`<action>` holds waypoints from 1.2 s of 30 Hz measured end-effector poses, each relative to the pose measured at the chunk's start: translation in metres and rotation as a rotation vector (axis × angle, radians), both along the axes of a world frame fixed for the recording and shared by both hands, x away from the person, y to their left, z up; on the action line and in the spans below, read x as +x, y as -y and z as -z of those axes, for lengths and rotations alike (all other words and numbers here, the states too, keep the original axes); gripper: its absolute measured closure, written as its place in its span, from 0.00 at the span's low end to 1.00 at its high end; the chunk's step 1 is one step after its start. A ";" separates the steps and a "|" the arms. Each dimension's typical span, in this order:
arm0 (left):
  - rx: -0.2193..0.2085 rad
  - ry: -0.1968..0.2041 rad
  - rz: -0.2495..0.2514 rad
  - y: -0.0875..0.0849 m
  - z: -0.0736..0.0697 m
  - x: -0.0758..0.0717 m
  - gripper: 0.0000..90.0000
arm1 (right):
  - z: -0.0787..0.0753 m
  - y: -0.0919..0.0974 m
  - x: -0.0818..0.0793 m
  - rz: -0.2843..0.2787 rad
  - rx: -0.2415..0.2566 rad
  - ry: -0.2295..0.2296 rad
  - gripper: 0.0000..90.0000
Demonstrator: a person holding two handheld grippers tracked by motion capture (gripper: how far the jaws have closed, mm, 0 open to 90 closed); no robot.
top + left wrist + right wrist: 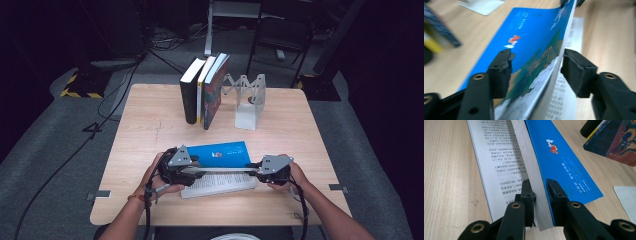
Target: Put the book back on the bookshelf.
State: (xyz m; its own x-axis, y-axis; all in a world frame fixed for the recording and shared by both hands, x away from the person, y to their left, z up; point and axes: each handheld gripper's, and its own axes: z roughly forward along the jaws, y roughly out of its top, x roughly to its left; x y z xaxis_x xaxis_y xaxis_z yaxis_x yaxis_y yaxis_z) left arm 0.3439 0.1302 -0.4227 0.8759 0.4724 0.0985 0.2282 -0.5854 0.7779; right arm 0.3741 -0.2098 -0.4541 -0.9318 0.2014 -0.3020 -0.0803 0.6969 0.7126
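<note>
A blue paperback book (pixel 220 155) lay open near the front edge of the wooden surface (pixel 145 125), its printed pages (pixel 220 182) facing up. The right hand-held gripper (pixel 540 187) clamped the thick block of pages with the blue cover. The left hand-held gripper (pixel 536 63) straddled the raised cover edge, its jaws apart and not pressing. The book looked light and floppy, its glossy cover likely slippery, so gripping the thick page block near the spine seemed safest.
</note>
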 end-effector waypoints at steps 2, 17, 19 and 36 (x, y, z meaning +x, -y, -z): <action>-0.019 -0.002 -0.005 -0.001 -0.004 -0.002 0.42 | 0.000 -0.001 0.000 -0.001 -0.004 0.004 0.86; 0.105 -0.027 -0.046 0.055 0.008 -0.008 0.36 | -0.010 -0.025 -0.005 0.007 -0.061 -0.017 0.86; 0.122 -0.050 -0.055 0.060 0.015 -0.007 0.39 | -0.011 -0.027 -0.005 0.006 -0.060 -0.019 0.86; 0.072 -0.029 -0.044 0.045 0.023 0.001 0.79 | 0.004 -0.015 0.019 0.003 0.070 -0.044 0.74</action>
State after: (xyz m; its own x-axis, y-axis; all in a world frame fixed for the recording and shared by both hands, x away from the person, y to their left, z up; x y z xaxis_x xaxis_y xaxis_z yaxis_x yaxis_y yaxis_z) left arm 0.3450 0.0848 -0.4461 0.8576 0.5028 0.1088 0.2764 -0.6287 0.7269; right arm 0.3930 -0.1947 -0.4577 -0.9432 0.2238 -0.2454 -0.0453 0.6452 0.7626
